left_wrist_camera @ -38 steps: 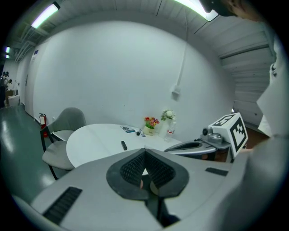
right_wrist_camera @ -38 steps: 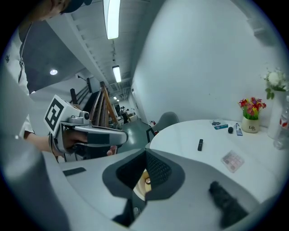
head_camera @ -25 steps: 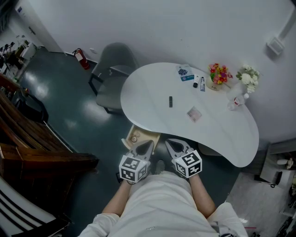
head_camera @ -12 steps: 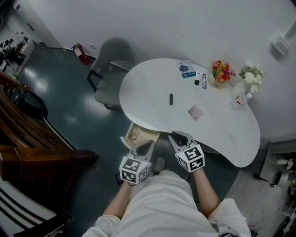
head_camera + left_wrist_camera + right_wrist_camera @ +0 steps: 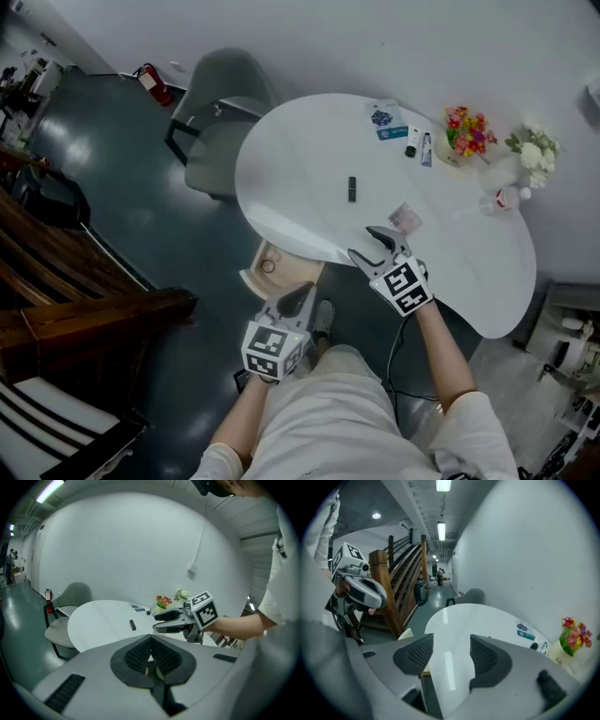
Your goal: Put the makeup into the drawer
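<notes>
Packet (image 5: 405,217) near right gripper (image 5: 368,246), fingers (image 5: 415,654) apart

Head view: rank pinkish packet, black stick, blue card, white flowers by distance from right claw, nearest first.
The right claw has just been opening, nothing between its jaws.
1. pinkish packet, beside its upper tip
2. black stick, up-left of the claw
3. blue card, top centre
4. white flowers, far right
</notes>
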